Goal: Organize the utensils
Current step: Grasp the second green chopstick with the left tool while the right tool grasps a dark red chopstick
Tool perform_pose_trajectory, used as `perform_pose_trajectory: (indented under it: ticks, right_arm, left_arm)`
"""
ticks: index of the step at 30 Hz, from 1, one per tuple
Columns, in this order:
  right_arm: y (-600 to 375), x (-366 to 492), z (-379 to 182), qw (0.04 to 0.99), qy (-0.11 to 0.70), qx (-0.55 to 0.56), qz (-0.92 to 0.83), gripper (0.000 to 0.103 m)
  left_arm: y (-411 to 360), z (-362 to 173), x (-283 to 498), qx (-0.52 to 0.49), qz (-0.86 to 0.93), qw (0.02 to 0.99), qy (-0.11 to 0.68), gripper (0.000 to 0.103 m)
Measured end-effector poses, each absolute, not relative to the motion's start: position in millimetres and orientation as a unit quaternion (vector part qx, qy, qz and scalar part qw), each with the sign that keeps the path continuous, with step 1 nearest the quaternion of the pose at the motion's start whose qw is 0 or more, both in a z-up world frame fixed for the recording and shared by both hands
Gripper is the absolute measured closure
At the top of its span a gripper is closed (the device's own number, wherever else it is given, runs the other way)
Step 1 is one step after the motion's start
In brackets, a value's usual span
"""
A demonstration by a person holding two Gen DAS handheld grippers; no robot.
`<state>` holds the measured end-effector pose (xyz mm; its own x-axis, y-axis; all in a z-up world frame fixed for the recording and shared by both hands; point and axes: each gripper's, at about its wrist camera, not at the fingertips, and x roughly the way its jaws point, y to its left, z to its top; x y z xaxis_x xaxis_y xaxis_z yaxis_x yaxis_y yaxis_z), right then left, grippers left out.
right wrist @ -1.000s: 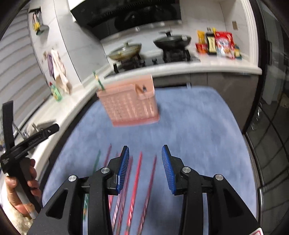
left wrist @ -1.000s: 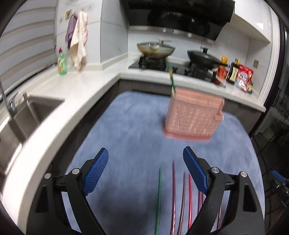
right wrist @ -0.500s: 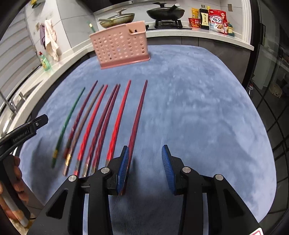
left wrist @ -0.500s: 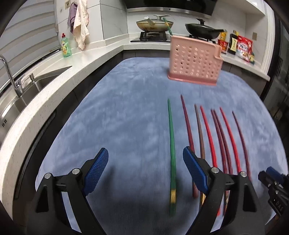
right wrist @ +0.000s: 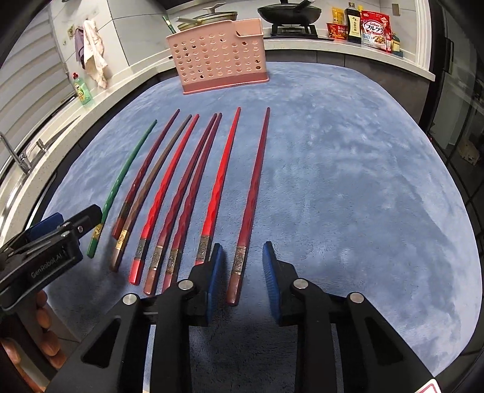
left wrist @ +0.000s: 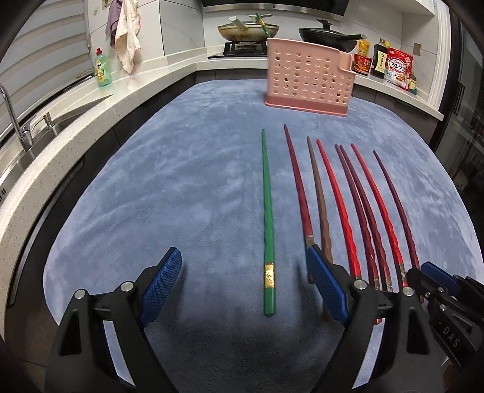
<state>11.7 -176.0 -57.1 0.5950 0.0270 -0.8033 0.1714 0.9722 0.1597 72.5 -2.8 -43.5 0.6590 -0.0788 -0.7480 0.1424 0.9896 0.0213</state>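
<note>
Several red and brown chopsticks and one green chopstick lie side by side on a blue cloth. A pink perforated utensil holder stands upright at the far end, with a green stick poking out of it. My left gripper is open low over the cloth, and the green chopstick's gold-banded end lies between its fingers, untouched. The jaws of my right gripper are closing around the butt end of the rightmost dark red chopstick, with gaps still showing on both sides.
A white counter with a sink and a green soap bottle runs along the left. A stove with two pans and food packets sit behind the holder. A hand holds the left gripper.
Both grippers have come down close to the cloth at the chopsticks' near ends. The right jaws have narrowed around the rightmost chopstick. The left jaws stayed wide.
</note>
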Motion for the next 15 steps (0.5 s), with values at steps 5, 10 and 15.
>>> perform_pose_trajectory:
  ticks: [5, 10, 15]
  right_arm:
    - [-177.1, 8.5, -58.7, 0.887, 0.447, 0.112, -0.041, 0.089]
    - [-178.9, 7.3, -59.2, 0.886, 0.447, 0.116, -0.04, 0.094]
    - [-180.3, 6.2, -59.5, 0.886, 0.447, 0.119, -0.039, 0.094]
  left_arm:
    - [-5.3, -50.4, 69.0, 0.035, -0.065, 0.907, 0.415, 0.023]
    - [-2.7, -57.9, 70.8, 0.03, -0.061, 0.903, 0.424, 0.029]
    - [4.6, -61.1, 75.3, 0.012, -0.059, 0.902, 0.428, 0.039]
